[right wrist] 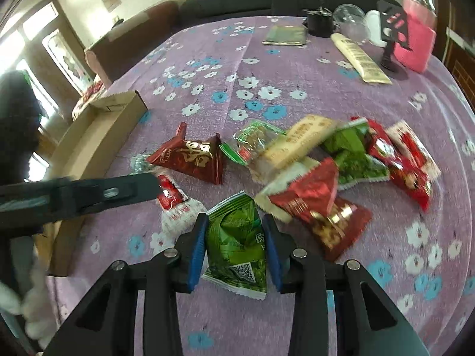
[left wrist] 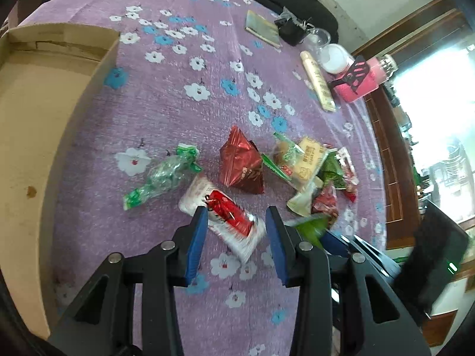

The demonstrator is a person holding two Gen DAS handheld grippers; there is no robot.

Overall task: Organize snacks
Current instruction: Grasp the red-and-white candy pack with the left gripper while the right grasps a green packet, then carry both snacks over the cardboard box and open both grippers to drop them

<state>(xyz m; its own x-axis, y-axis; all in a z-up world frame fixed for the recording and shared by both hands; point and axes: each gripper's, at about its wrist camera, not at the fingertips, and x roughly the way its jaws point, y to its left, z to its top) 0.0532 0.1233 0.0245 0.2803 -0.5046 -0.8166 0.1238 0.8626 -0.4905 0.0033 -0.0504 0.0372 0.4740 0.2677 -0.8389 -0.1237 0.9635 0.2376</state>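
Now | left hand-held gripper (left wrist: 236, 210) spread astride red-and-white snack packet (left wrist: 224, 218) on counter (left wrist: 178, 118) | right hand-held gripper (right wrist: 234, 218) pinching green snack packet (right wrist: 237, 246) | squeeze mid-packet advised, cardboard box (left wrist: 32, 124) lying left

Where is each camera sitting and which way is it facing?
Left wrist: on the left tongs, angled down at a red-and-white packet between its blue pads; cardboard box at left.
Right wrist: on the right tongs, angled down at a green packet its pads press on; the left tongs cross in from the left.
Shared: flowered tablecloth, dark red pyramid packet, box, pink jar.
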